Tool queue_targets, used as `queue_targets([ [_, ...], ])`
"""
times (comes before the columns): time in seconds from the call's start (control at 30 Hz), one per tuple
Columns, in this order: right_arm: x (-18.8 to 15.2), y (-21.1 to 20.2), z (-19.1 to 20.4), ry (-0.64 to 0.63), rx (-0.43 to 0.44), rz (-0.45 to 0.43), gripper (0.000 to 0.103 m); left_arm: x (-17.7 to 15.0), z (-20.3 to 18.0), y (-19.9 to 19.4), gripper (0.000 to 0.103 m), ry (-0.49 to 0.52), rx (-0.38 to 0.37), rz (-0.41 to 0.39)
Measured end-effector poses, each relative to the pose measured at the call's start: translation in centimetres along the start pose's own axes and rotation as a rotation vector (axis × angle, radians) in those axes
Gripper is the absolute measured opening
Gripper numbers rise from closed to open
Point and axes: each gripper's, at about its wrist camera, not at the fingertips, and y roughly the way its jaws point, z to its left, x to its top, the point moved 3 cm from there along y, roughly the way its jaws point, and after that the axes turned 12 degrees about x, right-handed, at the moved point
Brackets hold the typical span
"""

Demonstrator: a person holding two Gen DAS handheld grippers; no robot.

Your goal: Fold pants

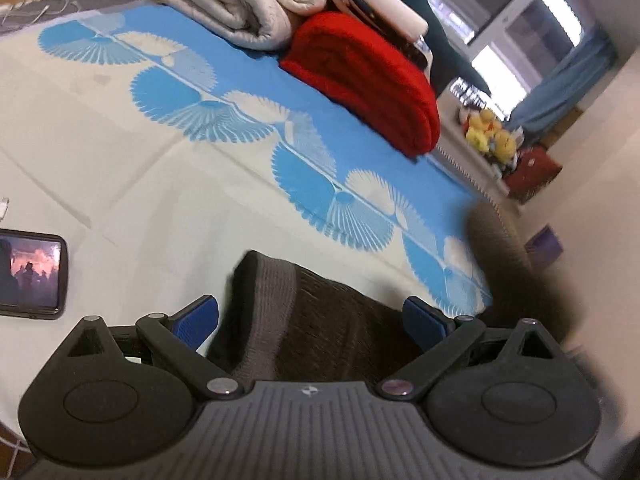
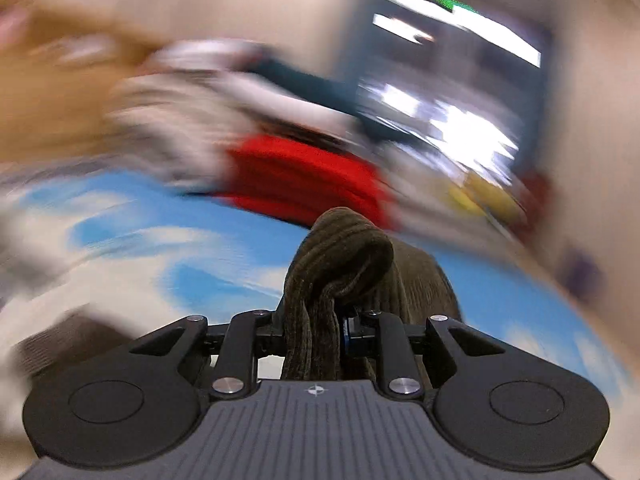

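so, starting at the far left of the left wrist view, a phone [image 1: 30, 274] with a lit screen lies flat on the bed [image 1: 120, 184], well apart from the work. next along, the left tongs [image 1: 312, 320] stand released, blue pads spread wide, and the pants [image 1: 320, 320] lie between them: the grey waistband sits just beside the left pad, the dark ribbed cloth runs toward the right pad. whether either pad touches the cloth i cannot tell. farther back on the bed rest a folded pale blanket [image 1: 236, 4] and, to its right, a folded red blanket [image 1: 368, 80], both well apart from the pants. at the right edge a blurred hump of the same dark cloth rises off the bed.

over in the right wrist view, the right tongs [image 2: 316, 328] are clenched on a bunched fold of the pants [image 2: 340, 248], which bulges up above the tips. the background is smeared, so this tool looks to be in quick motion.

my judgement is that the fold is early: one end is gathered and lifted on the right, the waistband end not yet gripped. the next move probably calls for the left tongs to close on the waistband, then for both ends to be drawn taut and laid flat, so that the legs line up before folding over.
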Motion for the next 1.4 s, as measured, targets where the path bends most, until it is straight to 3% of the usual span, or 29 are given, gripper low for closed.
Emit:
queue_targets([
  [0.07,-1.9,2.5,7.2,-0.191,0.176,0.069,0.023,-0.3,1.7,1.0,0.100,-0.037,-0.035,0.046],
  [0.13,-4.8,4.2,11.5,-0.270,0.284,0.167,0.023,-0.6,2.5,1.9,0.099,-0.063,-0.065,0.107],
  [0.2,-5.9,4.1,13.1,-0.334,0.233,0.139,0.023,-0.7,2.2,1.8,0.099,-0.028,-0.094,0.093],
  [0.33,-5.0,3.2,12.6,-0.257,0.258,0.134,0.024,-1.0,1.0,2.1,0.099,0.021,-0.118,0.098],
  [0.43,-4.2,2.3,12.2,-0.238,0.219,0.093,0.024,-1.1,0.3,2.0,0.099,0.045,-0.127,0.088],
  [0.53,-3.9,1.3,12.5,-0.242,0.166,0.033,0.023,-1.3,0.2,1.9,0.099,0.048,-0.118,0.077],
  [0.7,-4.5,1.4,13.8,-0.308,0.151,0.012,0.023,-1.3,1.0,2.2,0.099,0.029,-0.083,0.078],
  [0.8,-3.8,0.5,13.4,-0.268,0.156,-0.065,0.023,-1.2,1.2,2.2,0.099,0.028,-0.073,0.072],
  [0.87,-4.1,0.6,13.8,-0.309,0.190,-0.054,0.023,-1.2,1.2,2.3,0.099,0.030,-0.065,0.072],
  [0.93,-5.9,1.6,14.9,-0.408,0.260,0.058,0.029,-1.3,1.1,2.5,0.099,0.042,-0.057,0.077],
  [0.97,-6.6,1.4,15.4,-0.448,0.262,0.050,0.033,-1.4,1.0,2.6,0.099,0.057,-0.050,0.084],
  [1.0,-6.8,0.7,15.5,-0.448,0.261,0.031,0.044,-1.6,0.9,2.8,0.099,0.078,-0.037,0.094],
  [1.03,-6.7,-0.1,15.1,-0.406,0.323,0.040,0.063,-1.9,0.8,3.1,0.099,0.112,-0.010,0.111],
  [1.07,-6.3,-0.9,14.3,-0.331,0.400,0.050,0.069,-2.2,0.7,3.5,0.099,0.149,0.026,0.130],
  [1.17,-5.5,-3.8,10.2,-0.106,0.490,0.079,0.070,-3.4,1.0,4.7,0.099,0.251,0.171,0.177],
  [1.27,-5.3,-6.1,3.3,0.143,0.395,0.087,0.068,-3.9,1.7,4.7,0.099,0.282,0.203,0.175],
  [1.33,-5.4,-6.8,-1.6,0.275,0.252,0.084,0.053,-4.2,2.1,4.3,0.099,0.293,0.211,0.164],
  [1.4,-5.9,-6.6,-4.7,0.314,0.142,0.112,0.044,-4.8,2.6,3.7,0.100,0.301,0.225,0.159],
])
